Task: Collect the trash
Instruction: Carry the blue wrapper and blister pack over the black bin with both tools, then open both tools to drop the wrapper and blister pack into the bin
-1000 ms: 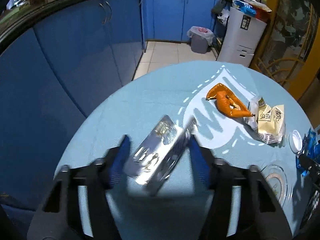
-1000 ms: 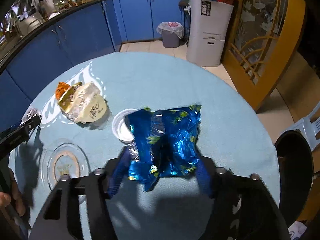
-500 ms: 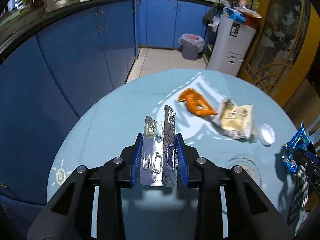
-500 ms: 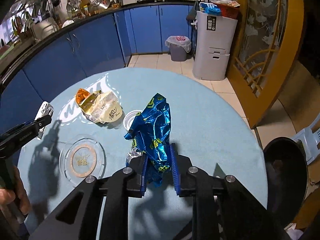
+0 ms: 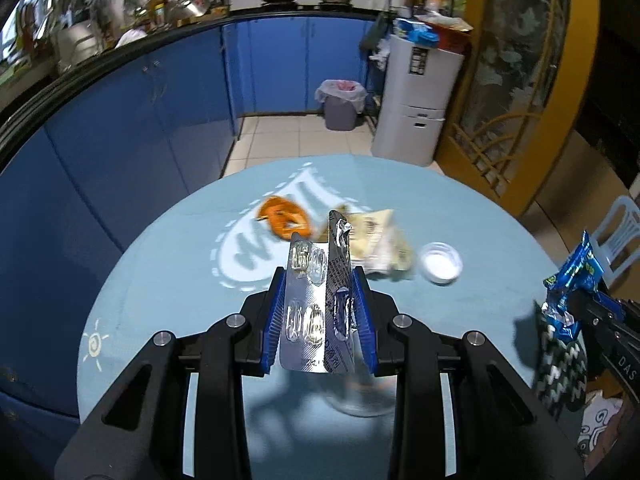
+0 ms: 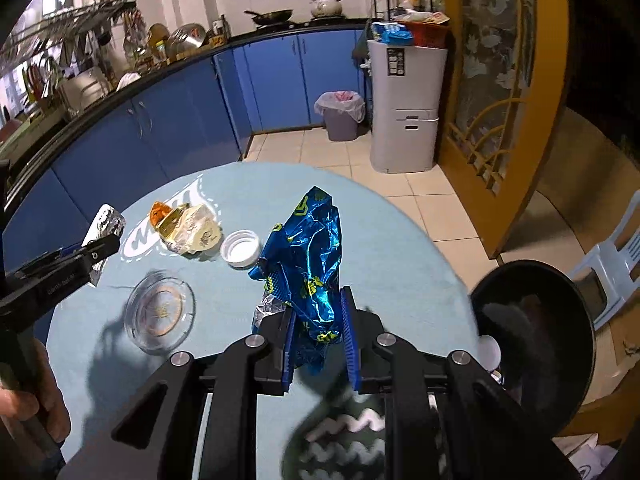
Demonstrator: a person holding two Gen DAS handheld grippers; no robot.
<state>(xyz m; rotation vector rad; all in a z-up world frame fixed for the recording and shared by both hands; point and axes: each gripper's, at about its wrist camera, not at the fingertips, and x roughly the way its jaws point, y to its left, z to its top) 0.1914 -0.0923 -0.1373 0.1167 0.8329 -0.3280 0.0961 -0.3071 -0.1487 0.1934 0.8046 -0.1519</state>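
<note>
Blue-padded left tongs [image 5: 319, 312] are clamped on a folded silver blister pack [image 5: 320, 304], which stands upright between the pads, lifted clear of the desk [image 5: 168, 280]. Right tongs [image 6: 316, 340] are pinched narrow on a crumpled blue foil wrapper [image 6: 310, 264], also held up off the light-blue round desk. In the right wrist view, a hand [image 6: 28, 404] grips the left tool's handle at the near left edge.

Directly under the left tongs a clear glass ashtray [image 6: 160, 312] sits on the desk. Past it, mid-desk: white plastic lid [image 6: 240, 248], open side up. Just left of the lid lies a cream snack bag [image 6: 196, 232], touching or overlapping an orange wrapper [image 5: 284, 218] on its far-left side. Both lie on the white printed logo of the tablecloth.

Near right, off the desk edge: black round pan-like object [image 6: 532, 344], contents unclear. White plastic chair [image 6: 616, 256] beyond it.

Far: tiled floor, grey trash bin [image 6: 340, 116] with pale liner against the blue cabinets [image 6: 180, 128], white cabinet unit [image 6: 404, 112] just right of the bin.
</note>
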